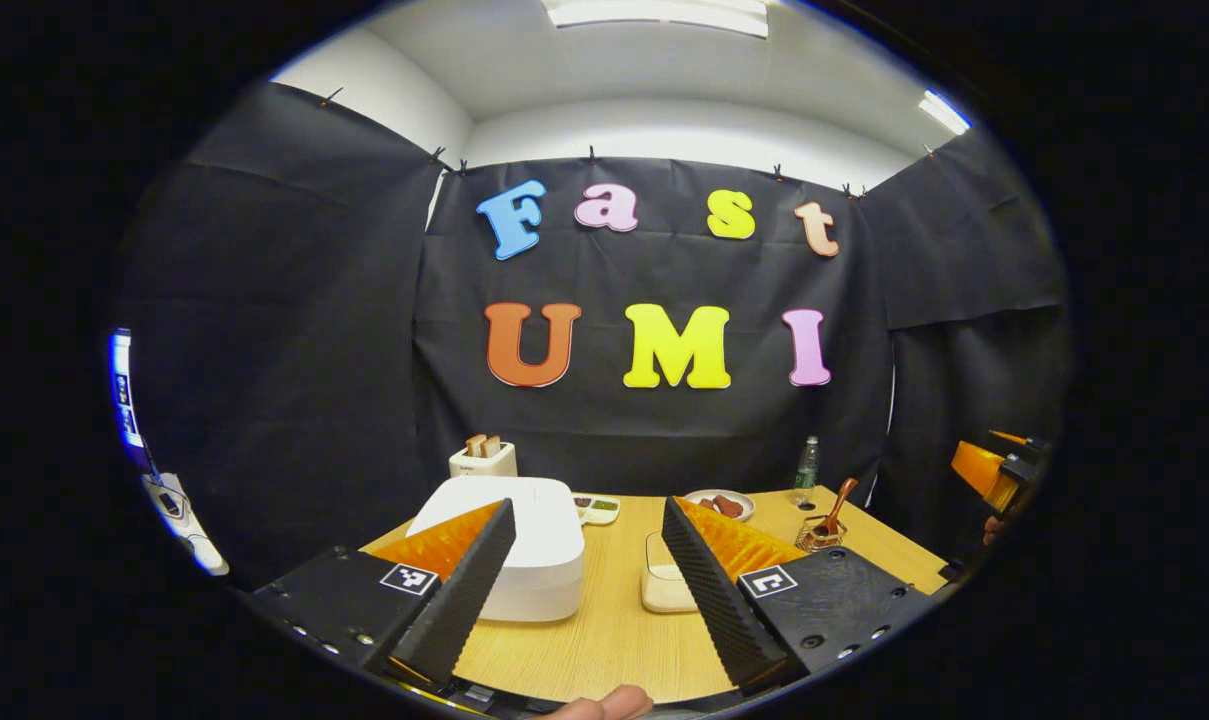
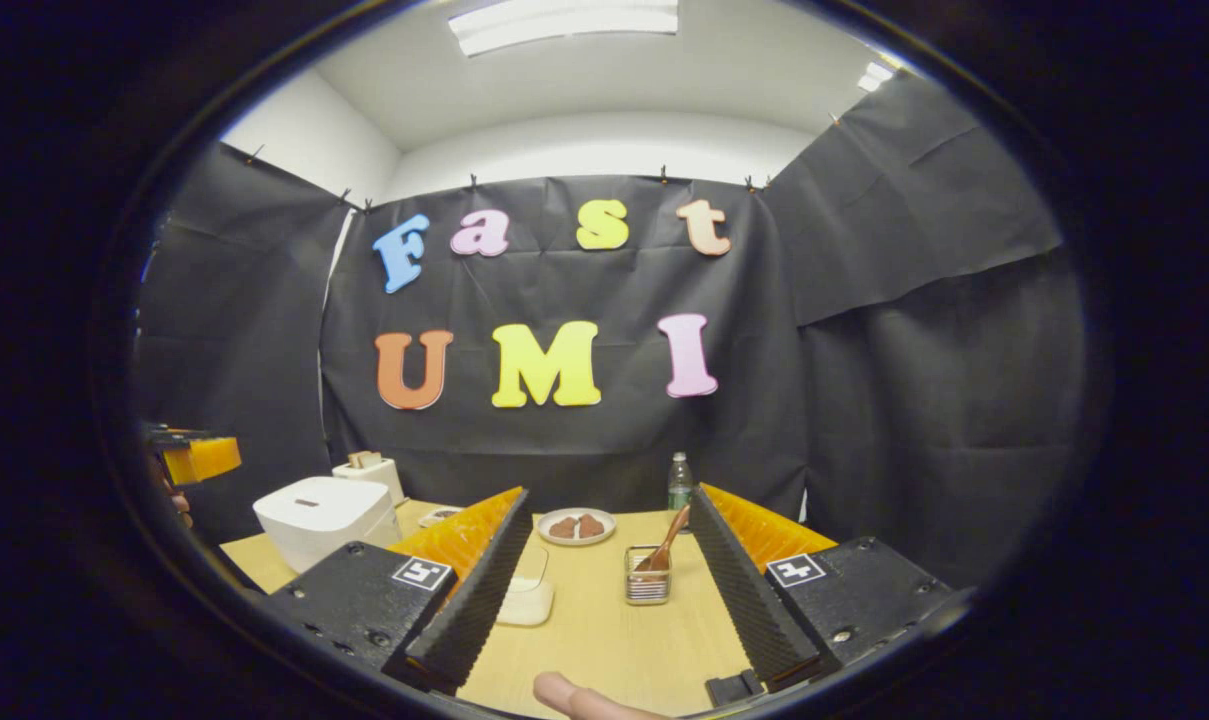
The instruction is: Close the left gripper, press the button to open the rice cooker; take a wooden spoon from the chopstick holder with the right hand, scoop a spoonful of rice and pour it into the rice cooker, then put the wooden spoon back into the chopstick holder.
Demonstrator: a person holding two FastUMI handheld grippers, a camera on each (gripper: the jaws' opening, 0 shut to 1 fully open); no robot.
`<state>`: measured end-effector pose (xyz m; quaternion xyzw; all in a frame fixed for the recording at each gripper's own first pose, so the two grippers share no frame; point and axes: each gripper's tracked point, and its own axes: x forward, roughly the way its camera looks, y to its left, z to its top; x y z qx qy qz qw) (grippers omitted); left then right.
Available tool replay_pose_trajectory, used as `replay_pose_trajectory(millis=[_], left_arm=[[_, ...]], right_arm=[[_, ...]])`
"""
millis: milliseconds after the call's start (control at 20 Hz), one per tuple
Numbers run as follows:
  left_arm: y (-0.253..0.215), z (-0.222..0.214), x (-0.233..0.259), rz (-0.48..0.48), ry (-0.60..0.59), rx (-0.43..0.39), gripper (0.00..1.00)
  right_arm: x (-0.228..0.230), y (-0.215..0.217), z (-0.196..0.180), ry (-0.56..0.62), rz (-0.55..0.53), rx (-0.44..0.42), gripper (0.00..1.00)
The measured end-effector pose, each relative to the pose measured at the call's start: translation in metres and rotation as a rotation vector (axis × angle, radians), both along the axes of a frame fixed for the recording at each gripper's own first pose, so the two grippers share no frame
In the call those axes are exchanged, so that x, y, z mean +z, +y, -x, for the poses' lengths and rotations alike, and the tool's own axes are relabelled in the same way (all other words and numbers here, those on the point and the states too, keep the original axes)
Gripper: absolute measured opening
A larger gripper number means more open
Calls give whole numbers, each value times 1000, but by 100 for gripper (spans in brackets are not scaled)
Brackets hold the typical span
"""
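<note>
A white rice cooker (image 1: 534, 545) with its lid down stands on the wooden table (image 1: 614, 630), partly behind my left finger. My left gripper (image 1: 586, 575) is open above the table's near edge, holding nothing. A clear container of rice (image 1: 664, 585) sits to the cooker's right. The wire chopstick holder (image 2: 648, 580) holds a wooden spoon (image 2: 666, 545) leaning right; it stands between the open fingers of my right gripper (image 2: 609, 570), farther off. The rice cooker (image 2: 324, 520) is at the left in the right gripper view, with the rice container (image 2: 527, 595) behind my left finger.
A toaster (image 1: 482, 460) with bread stands behind the cooker. A plate of brown food (image 2: 576, 526), a small divided dish (image 1: 596, 508) and a water bottle (image 2: 678, 482) stand along the table's back. A fingertip (image 2: 574, 698) shows at the bottom edge.
</note>
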<state>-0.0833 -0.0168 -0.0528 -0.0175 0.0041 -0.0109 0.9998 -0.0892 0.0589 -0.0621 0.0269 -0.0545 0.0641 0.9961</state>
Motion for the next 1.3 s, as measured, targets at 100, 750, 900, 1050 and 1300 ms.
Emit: replay_pose_trajectory(millis=[100,750,900,1050,1300], left_arm=[[-13,7,-2,-13,-3,-29,94],[8,15,-20,26,6,9,94],[13,18,-10,34,-16,14,94],[9,23,0,47,-43,4,94],[1,29,8,70,-68,-23,94]], right_arm=[[5,-9,2,-18,9,-26,99],[-2,-9,6,0,6,-3,99],[2,-8,8,-10,13,0,99],[5,-7,11,-21,20,0,99],[8,-9,17,-39,18,-2,99]])
